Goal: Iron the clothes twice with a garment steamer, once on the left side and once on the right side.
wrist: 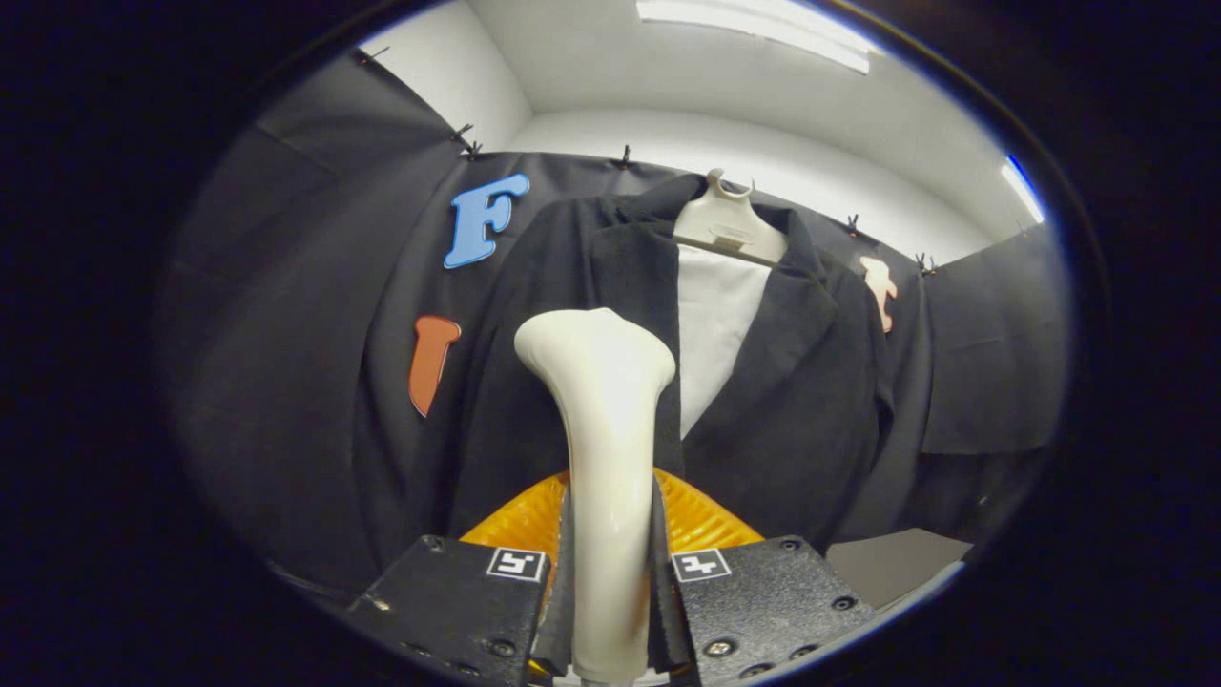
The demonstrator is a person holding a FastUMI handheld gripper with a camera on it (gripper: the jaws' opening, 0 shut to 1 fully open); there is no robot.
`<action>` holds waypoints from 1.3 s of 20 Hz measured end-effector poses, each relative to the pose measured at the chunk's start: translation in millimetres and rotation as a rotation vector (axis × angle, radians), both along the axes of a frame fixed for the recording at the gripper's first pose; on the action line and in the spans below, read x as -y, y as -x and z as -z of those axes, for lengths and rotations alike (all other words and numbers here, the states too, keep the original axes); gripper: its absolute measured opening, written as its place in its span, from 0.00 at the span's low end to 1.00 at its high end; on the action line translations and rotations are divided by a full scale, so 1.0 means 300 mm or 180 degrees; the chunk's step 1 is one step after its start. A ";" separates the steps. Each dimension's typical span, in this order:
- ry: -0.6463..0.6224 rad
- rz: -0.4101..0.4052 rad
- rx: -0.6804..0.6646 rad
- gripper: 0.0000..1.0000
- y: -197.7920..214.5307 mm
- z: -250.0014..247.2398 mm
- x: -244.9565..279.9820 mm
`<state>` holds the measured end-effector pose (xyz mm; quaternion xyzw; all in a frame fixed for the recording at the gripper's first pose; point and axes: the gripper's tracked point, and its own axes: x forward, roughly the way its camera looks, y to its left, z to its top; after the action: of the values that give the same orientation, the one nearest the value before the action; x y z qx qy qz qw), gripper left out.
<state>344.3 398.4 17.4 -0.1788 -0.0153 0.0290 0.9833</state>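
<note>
Gripper (610, 572) fingers closed on the garment steamer (603, 448), one finger pressing each side of its handle. Steamer is smooth, glossy cream plastic: a slim round stem rising between the fingers, flaring at the top into a broad, rounded head. The head stands in front of the jacket (572, 315), over the front panel on the side of the blue and orange wall shapes; whether it touches the cloth cannot be told. Jacket is dark, matte, woven-looking fabric with wide notched lapels, hanging open on a pale plastic hanger (727, 224) with a loop hook. A plain white shirt front (715, 324) shows between the lapels. Behind the stem, just beyond the fingers, a ribbed orange piece (520, 520) fans out to both sides. Each finger block is rough-textured, with screws, and carries a small square black-and-white marker tag (516, 563); no readable writing on them. Ceiling light strip (754, 29) above, white walls.
</note>
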 end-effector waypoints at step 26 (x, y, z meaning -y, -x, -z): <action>0.0578 0.0151 -0.1277 0.35 0.243 0.761 0.191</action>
<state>271.5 341.2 -210.9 -0.2576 0.1875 0.0422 0.9470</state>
